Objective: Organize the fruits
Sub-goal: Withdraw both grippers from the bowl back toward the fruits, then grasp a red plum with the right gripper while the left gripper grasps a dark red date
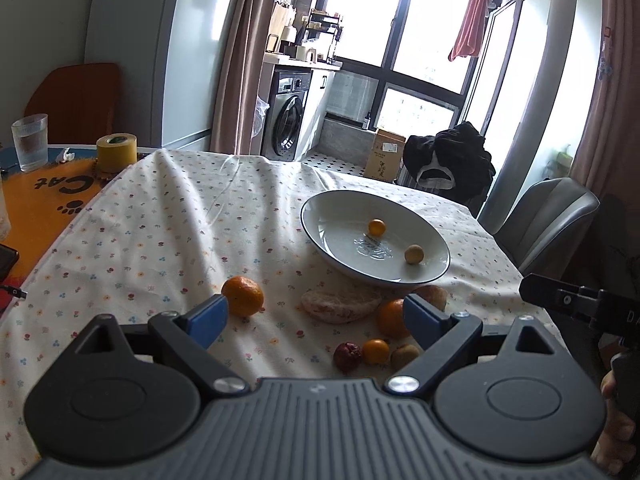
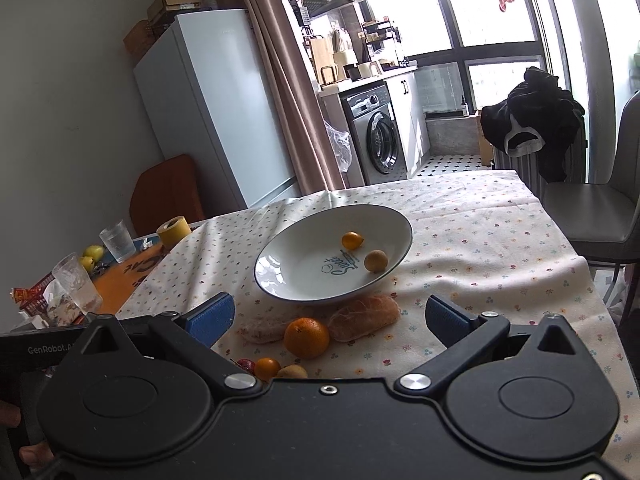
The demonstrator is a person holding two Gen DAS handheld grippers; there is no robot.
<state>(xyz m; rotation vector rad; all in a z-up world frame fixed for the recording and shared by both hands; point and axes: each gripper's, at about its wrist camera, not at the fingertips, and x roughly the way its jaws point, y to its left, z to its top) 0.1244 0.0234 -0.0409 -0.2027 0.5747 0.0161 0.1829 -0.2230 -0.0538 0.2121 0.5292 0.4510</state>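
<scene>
A white bowl (image 1: pixel 320 216) (image 2: pixel 296 264) with a dark rim holds a small orange kumquat (image 1: pixel 377 227) (image 2: pixel 351 240) and a tan round fruit (image 1: pixel 413 255) (image 2: pixel 376 260). In front of it on the flowered cloth lie peeled citrus segments (image 1: pixel 340 305) (image 2: pixel 364 318), a tangerine (image 1: pixel 243 295), another tangerine (image 1: pixel 391 318) (image 2: pixel 306 337), a red date (image 1: pixel 347 356) (image 2: pixel 246 365), a small kumquat (image 1: pixel 375 351) (image 2: pixel 267 367) and a brownish fruit (image 1: pixel 405 356) (image 2: pixel 293 371). My left gripper (image 1: pixel 316 316) hovers open above these. My right gripper (image 2: pixel 330 318) is open too, over the segments.
An orange mat (image 1: pixel 60 196) at the left carries a glass (image 1: pixel 30 142), a yellow tape roll (image 1: pixel 116 153) and, in the right wrist view, a second glass (image 2: pixel 76 284) and pears (image 2: pixel 91 256). A grey chair (image 2: pixel 592 204) stands at the right edge.
</scene>
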